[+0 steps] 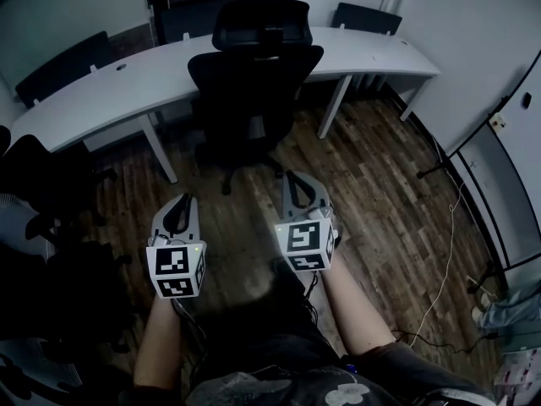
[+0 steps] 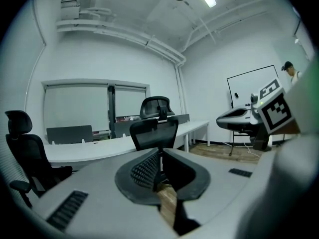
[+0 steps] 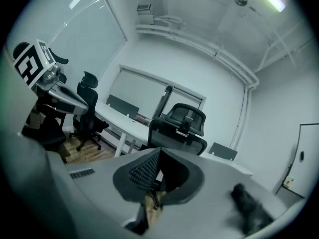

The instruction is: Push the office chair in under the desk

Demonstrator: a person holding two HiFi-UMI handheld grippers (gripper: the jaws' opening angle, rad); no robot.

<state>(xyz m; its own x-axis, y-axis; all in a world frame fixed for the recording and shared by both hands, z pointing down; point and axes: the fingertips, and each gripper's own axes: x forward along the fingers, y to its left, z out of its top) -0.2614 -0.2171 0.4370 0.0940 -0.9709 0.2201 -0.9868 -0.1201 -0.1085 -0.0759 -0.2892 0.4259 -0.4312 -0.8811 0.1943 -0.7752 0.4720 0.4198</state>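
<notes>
A black office chair with a headrest stands on the wood floor, its back towards me and its seat part-way under the long white curved desk. Both grippers hover a short way behind the chair, apart from it. My left gripper is shut with nothing between its jaws, and so is my right gripper. In the left gripper view the closed jaws point at the chair's back, with the desk behind. In the right gripper view the closed jaws face the same chair.
Another black chair stands at the left, close to my left arm. More chairs sit behind the desk. A thin cable runs over the floor at the right, near a wall. A whiteboard stands at the right wall.
</notes>
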